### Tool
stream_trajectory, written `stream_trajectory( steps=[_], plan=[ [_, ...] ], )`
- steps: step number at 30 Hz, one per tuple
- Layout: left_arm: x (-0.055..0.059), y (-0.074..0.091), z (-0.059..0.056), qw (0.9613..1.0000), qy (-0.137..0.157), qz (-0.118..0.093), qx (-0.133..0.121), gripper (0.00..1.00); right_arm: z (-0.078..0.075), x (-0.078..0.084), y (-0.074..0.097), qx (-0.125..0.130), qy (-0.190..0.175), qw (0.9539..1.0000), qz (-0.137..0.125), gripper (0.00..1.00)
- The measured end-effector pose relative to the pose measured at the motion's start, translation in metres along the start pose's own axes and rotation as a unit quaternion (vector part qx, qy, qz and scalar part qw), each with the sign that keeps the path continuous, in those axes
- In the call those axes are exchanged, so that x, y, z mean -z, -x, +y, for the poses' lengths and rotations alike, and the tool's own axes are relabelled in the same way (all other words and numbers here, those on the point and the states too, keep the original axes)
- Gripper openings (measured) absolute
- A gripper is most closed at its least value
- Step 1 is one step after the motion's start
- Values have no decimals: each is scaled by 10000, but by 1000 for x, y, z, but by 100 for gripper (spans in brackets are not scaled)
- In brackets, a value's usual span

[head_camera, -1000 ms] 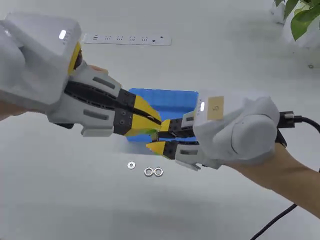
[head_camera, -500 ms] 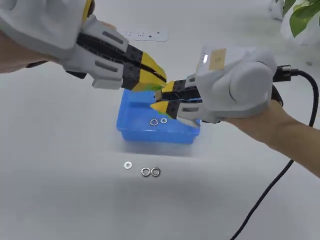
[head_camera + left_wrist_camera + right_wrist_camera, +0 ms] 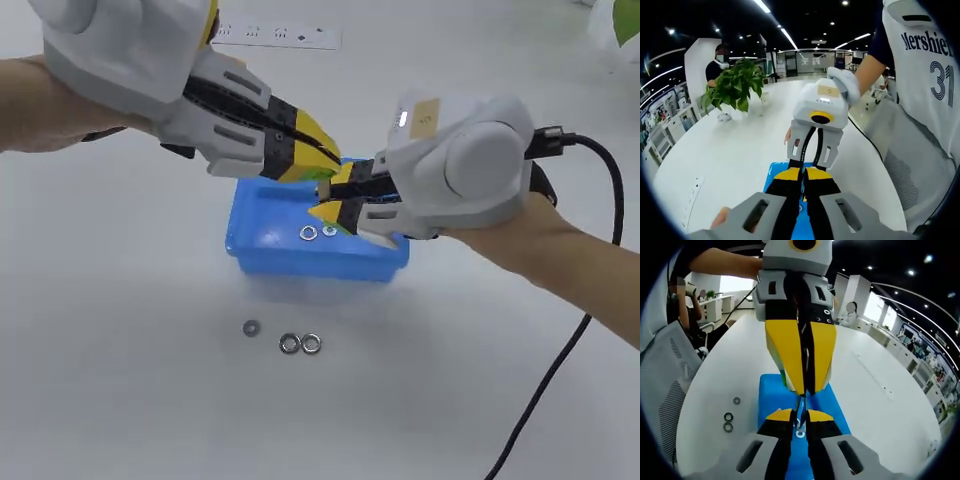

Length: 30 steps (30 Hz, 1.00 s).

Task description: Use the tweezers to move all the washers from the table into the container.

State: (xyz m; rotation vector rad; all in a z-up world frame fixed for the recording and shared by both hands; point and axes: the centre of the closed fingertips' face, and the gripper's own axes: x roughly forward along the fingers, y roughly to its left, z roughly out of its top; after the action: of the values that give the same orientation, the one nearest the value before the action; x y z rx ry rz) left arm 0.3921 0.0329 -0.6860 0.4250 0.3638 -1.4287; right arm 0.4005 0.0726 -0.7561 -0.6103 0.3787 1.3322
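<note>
Left gripper (image 3: 328, 165): fingers (image 3: 300, 148) clamped on tweezers (image 3: 800, 412) | right gripper (image 3: 322, 197): fingers (image 3: 782, 417) narrow, grip indiscernible | container (image 3: 300, 262): two washers (image 3: 308, 233) | surface (image 3: 120, 380): three washers (image 3: 290, 344)

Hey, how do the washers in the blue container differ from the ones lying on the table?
Count: two container washers show inside the blue container; three table washers lie on the white table beside it. Layout: the container washers sit side by side; of the table washers, two touch and one lies apart. All are small silver rings lying flat.
</note>
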Motion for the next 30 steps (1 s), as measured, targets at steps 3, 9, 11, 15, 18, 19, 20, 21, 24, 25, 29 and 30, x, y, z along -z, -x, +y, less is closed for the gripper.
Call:
stream_trajectory(
  steps=[3, 9, 11, 15, 18, 19, 20, 21, 24, 25, 29, 30],
  plan=[
    [4, -3, 2, 9999, 102, -24, 3, 5, 1, 4, -3, -27, -71, 10000, 16, 10],
    [16, -9, 8, 9996, 288, -23, 20, 5, 2, 15, -11, -66, -192, 9998, 60, 11],
    [16, -9, 7, 9995, 327, -21, 25, 5, 3, 16, -11, -67, -209, 9997, 81, 11],
    [18, -12, 7, 9993, 370, -2, 8, 5, 5, 19, -12, -46, -109, 9998, 177, 11],
    [20, -13, 5, 9994, 354, 17, 26, 5, 6, 20, -12, -74, -143, 9997, 189, 11],
    [21, -14, 5, 9994, 352, 22, 27, 5, 6, 21, -12, -77, -175, 9996, 190, 11],
    [22, -14, 4, 9993, 367, 24, 32, 5, 7, 22, -12, -83, -217, 9995, 199, 11],
    [21, -15, 3, 9993, 380, 15, 28, 5, 7, 22, -12, -82, -222, 9995, 192, 12],
    [20, -13, 3, 9992, 388, -17, -3, 5, 8, 21, -10, -51, -250, 9995, 168, 12],
    [18, -12, 2, 9993, 374, -22, -12, 5, 7, 19, -8, -35, -250, 9996, 148, 12],
    [9, -6, 1, 9996, 271, -34, -65, 5, 5, 7, -1, 39, -263, 9996, -26, 12],
    [5, -4, 0, 9996, 250, -54, -89, 5, 4, 4, 1, 56, -267, 9996, -52, 12]
  ],
)
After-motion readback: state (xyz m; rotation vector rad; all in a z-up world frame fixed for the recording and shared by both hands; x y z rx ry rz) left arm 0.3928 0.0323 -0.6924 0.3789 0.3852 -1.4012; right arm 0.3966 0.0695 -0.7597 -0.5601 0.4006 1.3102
